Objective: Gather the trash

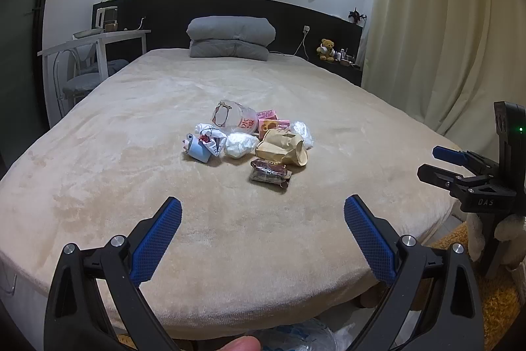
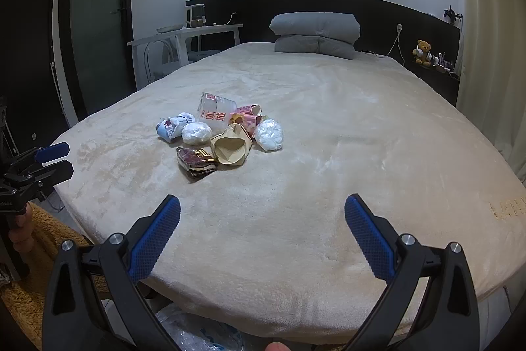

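Observation:
A small heap of trash lies in the middle of the beige bed [image 1: 131, 153]. It holds a clear plastic cup [image 1: 235, 117], pink cartons [image 1: 271, 124], a crushed brown paper cup [image 1: 282, 148], a dark red wrapper [image 1: 269, 175], white crumpled wads [image 1: 240, 145] and a light blue scrap [image 1: 199, 148]. The right wrist view shows the same heap: paper cup [image 2: 230, 148], dark wrapper [image 2: 195, 162], clear cup [image 2: 215, 114]. My left gripper [image 1: 263, 208] hovers open over the bed's near edge, short of the heap. My right gripper [image 2: 262, 206] is open too, with nothing between its pads.
Grey folded bedding [image 1: 231, 37] sits by the dark headboard. A white table [image 1: 98, 38] and chair stand at the left, a curtain [image 1: 427, 22] at the right. A clear plastic bag [image 2: 200, 334] lies on the floor below the bed edge, beside a yellow rug [image 2: 42, 236].

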`<state>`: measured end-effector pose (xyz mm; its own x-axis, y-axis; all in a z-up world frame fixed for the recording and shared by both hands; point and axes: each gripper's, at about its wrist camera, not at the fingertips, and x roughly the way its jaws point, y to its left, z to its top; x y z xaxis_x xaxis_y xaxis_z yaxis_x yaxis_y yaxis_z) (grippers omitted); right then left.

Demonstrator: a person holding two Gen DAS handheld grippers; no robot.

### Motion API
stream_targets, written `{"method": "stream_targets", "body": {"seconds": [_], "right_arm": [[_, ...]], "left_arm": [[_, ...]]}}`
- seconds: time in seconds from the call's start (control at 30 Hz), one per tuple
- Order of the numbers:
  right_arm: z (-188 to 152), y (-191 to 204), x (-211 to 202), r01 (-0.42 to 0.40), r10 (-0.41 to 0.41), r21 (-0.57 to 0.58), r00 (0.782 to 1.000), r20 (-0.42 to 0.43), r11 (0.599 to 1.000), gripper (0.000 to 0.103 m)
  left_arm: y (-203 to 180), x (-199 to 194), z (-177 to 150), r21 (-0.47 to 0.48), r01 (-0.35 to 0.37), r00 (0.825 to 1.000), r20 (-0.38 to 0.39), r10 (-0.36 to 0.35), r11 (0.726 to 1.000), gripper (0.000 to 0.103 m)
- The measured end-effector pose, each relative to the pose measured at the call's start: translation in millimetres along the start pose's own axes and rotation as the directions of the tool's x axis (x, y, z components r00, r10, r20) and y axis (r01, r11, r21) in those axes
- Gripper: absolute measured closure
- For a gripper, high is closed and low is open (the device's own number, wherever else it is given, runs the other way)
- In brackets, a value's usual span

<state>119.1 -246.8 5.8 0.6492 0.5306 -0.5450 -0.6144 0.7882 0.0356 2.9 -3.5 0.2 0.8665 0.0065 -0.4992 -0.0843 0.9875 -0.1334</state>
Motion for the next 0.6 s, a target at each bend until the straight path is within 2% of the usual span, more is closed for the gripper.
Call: {"method": "stream_targets", "body": {"seconds": [0.6], "right_arm": [[-1.7, 0.9, 3.2, 0.008, -0.008, -0.016, 1.0, -0.011, 1.0, 0.004]], "left_arm": [[-0.7, 0.7, 0.6, 0.009, 0.003, 1.0, -0.006, -0.003, 1.0, 0.006]]}}
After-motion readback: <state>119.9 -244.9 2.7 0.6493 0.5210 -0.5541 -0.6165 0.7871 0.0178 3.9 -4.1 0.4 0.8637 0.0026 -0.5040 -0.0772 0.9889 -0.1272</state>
